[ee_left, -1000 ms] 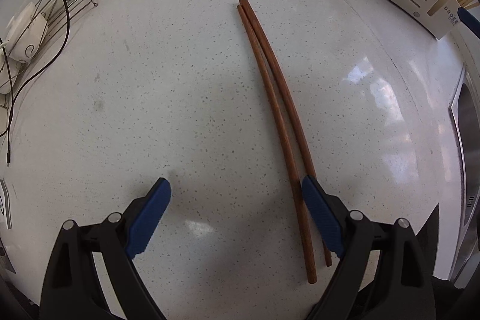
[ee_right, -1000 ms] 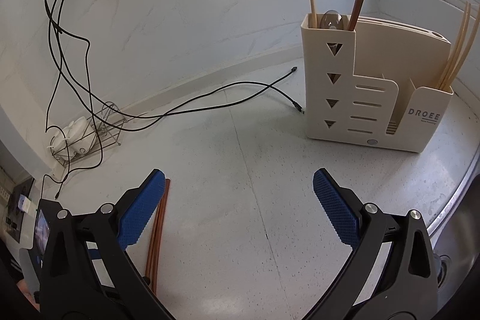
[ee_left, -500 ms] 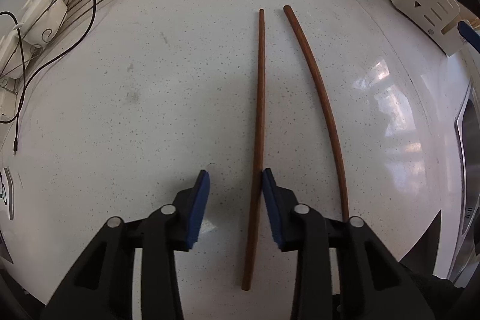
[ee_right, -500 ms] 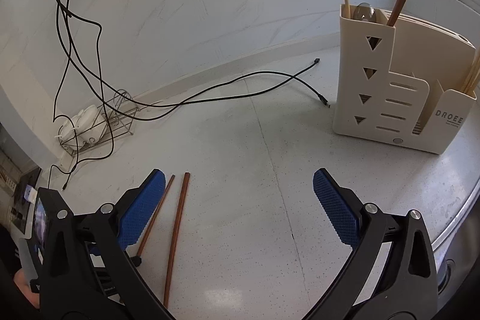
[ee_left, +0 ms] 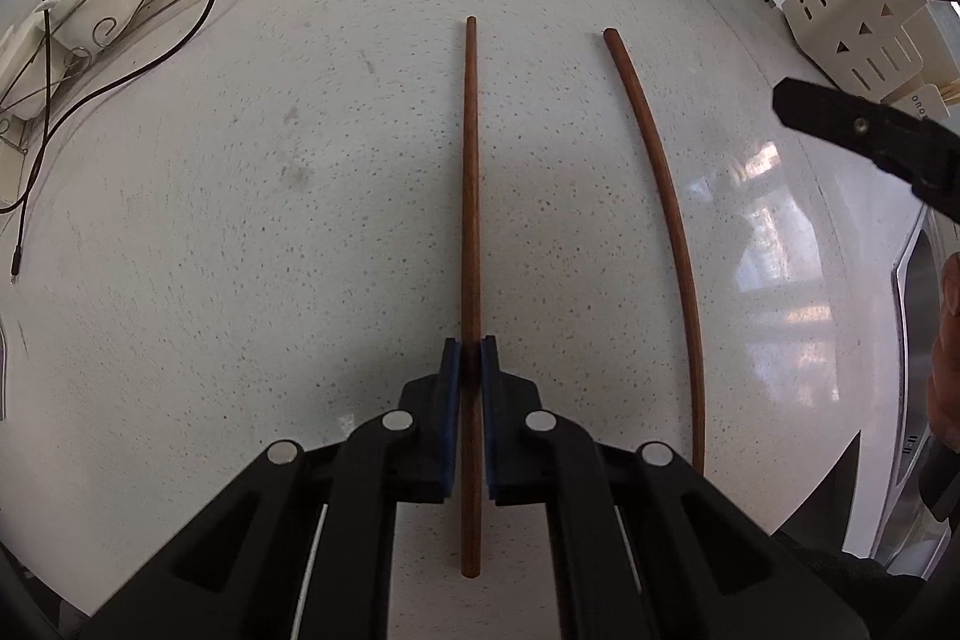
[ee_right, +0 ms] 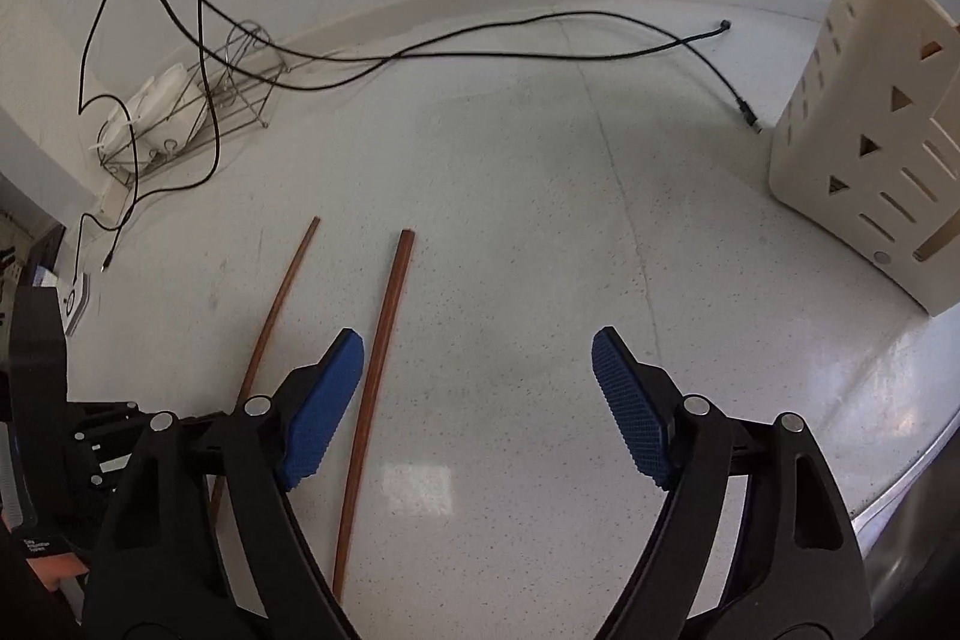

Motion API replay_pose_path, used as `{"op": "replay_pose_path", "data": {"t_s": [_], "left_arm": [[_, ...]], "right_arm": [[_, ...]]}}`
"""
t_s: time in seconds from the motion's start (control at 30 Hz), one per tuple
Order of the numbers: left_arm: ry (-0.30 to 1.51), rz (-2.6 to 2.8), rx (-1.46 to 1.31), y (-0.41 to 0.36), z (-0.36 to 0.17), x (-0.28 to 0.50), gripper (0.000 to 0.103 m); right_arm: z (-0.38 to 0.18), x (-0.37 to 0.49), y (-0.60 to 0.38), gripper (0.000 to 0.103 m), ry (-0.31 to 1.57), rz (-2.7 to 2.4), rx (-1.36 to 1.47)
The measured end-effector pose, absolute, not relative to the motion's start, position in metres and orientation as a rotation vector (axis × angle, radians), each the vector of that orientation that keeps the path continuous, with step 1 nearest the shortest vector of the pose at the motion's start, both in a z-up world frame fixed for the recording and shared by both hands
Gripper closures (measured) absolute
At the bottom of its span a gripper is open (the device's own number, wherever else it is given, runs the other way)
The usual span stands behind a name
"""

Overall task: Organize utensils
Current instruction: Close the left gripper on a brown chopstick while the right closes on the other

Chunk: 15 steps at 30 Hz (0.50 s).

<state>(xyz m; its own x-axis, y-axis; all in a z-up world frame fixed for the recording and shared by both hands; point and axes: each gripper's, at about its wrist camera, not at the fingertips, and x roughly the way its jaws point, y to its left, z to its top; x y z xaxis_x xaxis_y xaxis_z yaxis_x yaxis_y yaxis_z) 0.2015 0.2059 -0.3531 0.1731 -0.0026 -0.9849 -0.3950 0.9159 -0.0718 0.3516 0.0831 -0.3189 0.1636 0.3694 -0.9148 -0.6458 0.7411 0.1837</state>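
Two brown chopsticks lie on the speckled white counter. My left gripper points straight down and is shut on the left chopstick near its lower end. The other chopstick lies apart to the right. In the right wrist view that chopstick runs between the fingers of my right gripper, close beside the left pad. The jaws are closing and neither pad presses on it. The held chopstick shows further left. A cream slotted utensil holder stands at the far right.
A wire rack with white dishes sits at the back left. Black cables trail along the back of the counter. A steel sink edge borders the counter on the right, with a person's hand beside it.
The left jaws closed onto one chopstick and slid it away from the other. The right gripper dropped toward the counter, came over the second chopstick, and its jaws narrowed.
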Motion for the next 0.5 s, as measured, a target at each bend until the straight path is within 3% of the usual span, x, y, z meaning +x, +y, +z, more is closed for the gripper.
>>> {"op": "replay_pose_path", "data": {"t_s": [0.13, 0.37, 0.43, 0.5], "left_arm": [[1.372, 0.293, -0.358, 0.203, -0.353, 0.203, 0.097], [1.357, 0.296, -0.4, 0.21, -0.355, 0.197, 0.097], [1.355, 0.299, -0.399, 0.212, -0.356, 0.196, 0.097], [1.352, 0.3, -0.397, 0.213, -0.356, 0.195, 0.097]], "right_arm": [[-0.336, 0.345, 0.111, 0.048, 1.27, 0.746, -0.395], [-0.346, 0.342, 0.14, 0.053, 1.336, 0.733, -0.458], [-0.35, 0.343, 0.145, 0.062, 1.359, 0.719, -0.475], [-0.356, 0.344, 0.147, 0.063, 1.4, 0.702, -0.474]]}}
